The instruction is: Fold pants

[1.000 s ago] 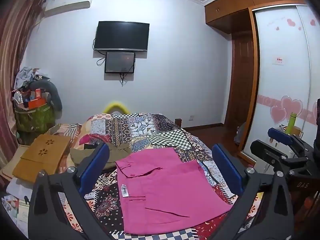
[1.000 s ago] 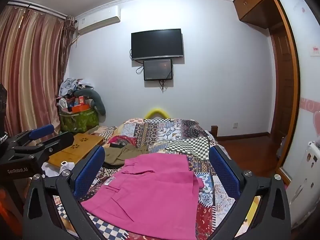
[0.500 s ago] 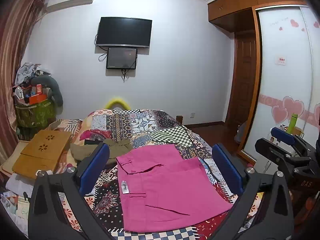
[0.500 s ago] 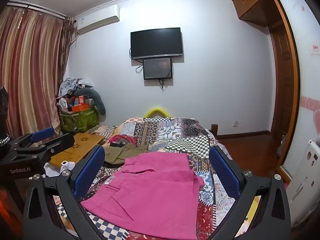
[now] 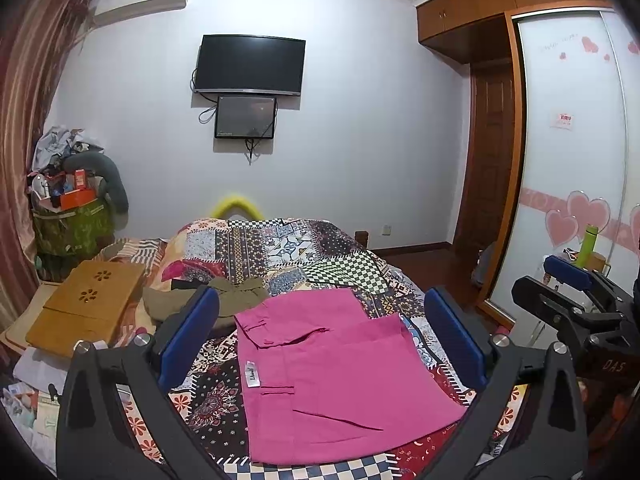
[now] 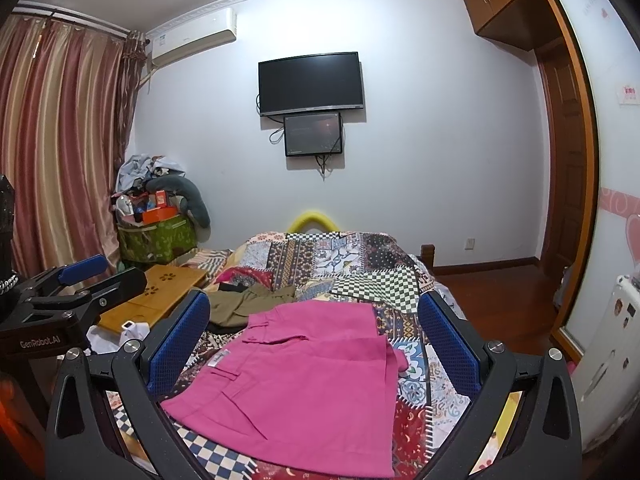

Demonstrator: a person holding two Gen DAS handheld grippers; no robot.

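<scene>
The pink pants (image 5: 340,376) are lying flat on the patchwork bedspread (image 5: 288,244), at about 6 o'clock in both wrist views, between the blue fingers. They are looking already folded into a compact rectangle with several layers: the waistband and a white label (image 5: 252,374) are showing at 9 o'clock of the bundle, and a folded edge is crossing the top. I am judging that most of the folding is done, and perhaps one last fold or some smoothing is remaining.

The left gripper (image 5: 324,340) is hovering above the cloth with its fingers spread wide, holding nothing. The right gripper (image 6: 316,340) is hovering likewise, fingers wide apart and not touching the fabric.

At 10 o'clock from the pants an olive garment (image 5: 224,300) is waiting, and further toward 9 o'clock a wooden lap tray (image 5: 88,304) is resting.
</scene>
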